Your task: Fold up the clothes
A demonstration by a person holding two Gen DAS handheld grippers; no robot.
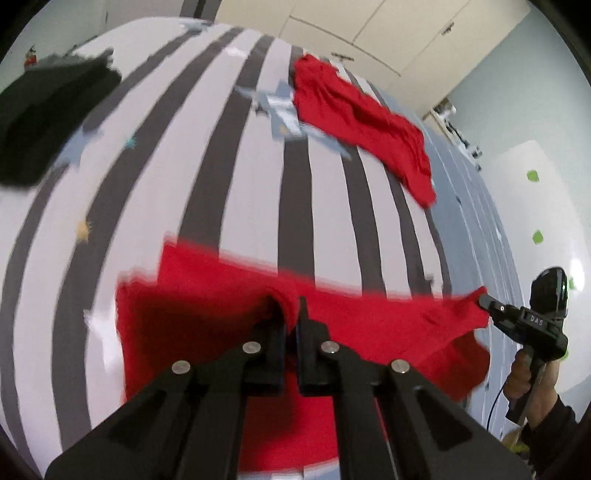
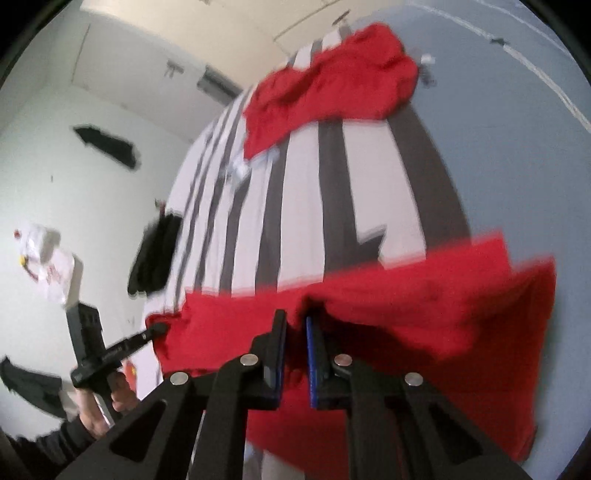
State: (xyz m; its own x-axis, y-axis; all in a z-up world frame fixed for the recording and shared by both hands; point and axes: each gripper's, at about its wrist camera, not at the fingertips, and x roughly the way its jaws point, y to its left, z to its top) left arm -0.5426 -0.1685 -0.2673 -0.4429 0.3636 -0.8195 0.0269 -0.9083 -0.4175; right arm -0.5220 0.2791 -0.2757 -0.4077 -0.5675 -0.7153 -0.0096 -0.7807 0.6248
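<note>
A red garment [image 1: 207, 314] hangs stretched between both grippers above a bed with a grey and white striped cover [image 1: 229, 166]. My left gripper [image 1: 291, 306] is shut on its top edge. My right gripper [image 2: 295, 321] is shut on the same garment [image 2: 424, 314] at its other end. In the left wrist view the right gripper [image 1: 484, 301] pinches the cloth's right corner. In the right wrist view the left gripper [image 2: 160, 328] pinches its left corner. The frames are blurred.
A second red garment [image 1: 362, 122] lies crumpled at the far side of the bed, also seen in the right wrist view [image 2: 325, 88]. A dark folded garment [image 1: 44, 114] lies at the bed's left edge. White cupboards [image 1: 369, 29] stand beyond the bed.
</note>
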